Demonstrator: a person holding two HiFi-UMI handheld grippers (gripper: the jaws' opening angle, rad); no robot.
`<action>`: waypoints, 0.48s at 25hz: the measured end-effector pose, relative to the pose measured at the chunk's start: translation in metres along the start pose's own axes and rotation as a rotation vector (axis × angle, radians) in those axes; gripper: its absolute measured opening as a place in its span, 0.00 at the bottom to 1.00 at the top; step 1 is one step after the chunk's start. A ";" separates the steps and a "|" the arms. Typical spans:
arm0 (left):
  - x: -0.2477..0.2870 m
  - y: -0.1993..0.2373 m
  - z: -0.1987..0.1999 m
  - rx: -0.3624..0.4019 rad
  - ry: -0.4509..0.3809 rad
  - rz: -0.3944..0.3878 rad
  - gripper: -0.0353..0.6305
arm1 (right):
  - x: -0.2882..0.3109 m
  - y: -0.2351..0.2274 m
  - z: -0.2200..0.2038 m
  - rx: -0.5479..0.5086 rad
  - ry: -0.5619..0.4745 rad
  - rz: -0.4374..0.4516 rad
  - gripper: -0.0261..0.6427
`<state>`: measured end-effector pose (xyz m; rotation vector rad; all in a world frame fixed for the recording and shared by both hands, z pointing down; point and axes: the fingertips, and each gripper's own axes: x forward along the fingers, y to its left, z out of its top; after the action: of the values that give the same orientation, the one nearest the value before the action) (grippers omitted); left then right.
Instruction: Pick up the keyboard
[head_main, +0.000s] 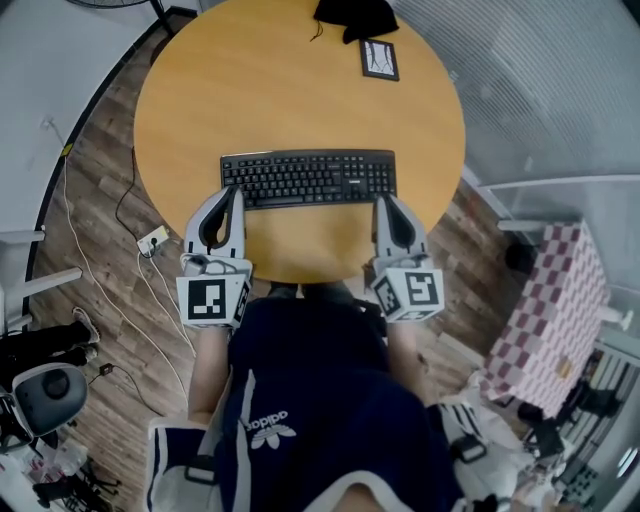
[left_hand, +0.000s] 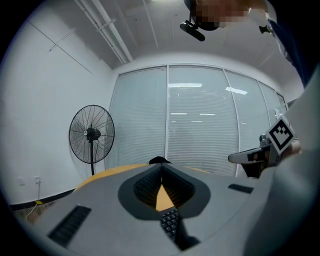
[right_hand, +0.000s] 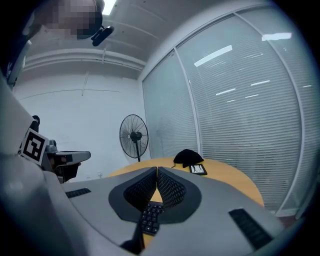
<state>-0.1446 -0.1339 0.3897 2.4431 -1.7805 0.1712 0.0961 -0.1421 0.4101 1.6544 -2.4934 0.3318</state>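
Black keyboard (head_main: 308, 178) sits by the worktop (head_main: 250, 90) near edge; left claw (head_main: 237, 191) and right claw (head_main: 384, 198) both closed, empty, at its ends.

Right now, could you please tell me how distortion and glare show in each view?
Head view: sharp keyboard, room edges bowed around the table. Left gripper view: lamp reflections streak the glass wall, dark corners. Right gripper view: blinds bend strongly, same streaks.

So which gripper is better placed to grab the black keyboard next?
Neither clearly: the left gripper sits at the left front corner of the flat black keyboard, the right gripper at its right front corner, both shut. Probably a two-handed lift.
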 end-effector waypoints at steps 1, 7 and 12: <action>0.001 0.000 0.000 -0.001 0.001 0.000 0.06 | 0.001 -0.001 0.001 -0.001 -0.002 -0.002 0.05; 0.004 -0.002 0.003 0.000 0.001 0.011 0.06 | 0.009 -0.010 0.008 -0.002 -0.010 -0.002 0.05; 0.007 0.002 0.006 -0.004 0.002 0.050 0.06 | 0.018 -0.014 0.013 -0.006 -0.010 0.026 0.05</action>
<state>-0.1442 -0.1421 0.3851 2.3960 -1.8397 0.1744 0.1020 -0.1665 0.4031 1.6267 -2.5231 0.3190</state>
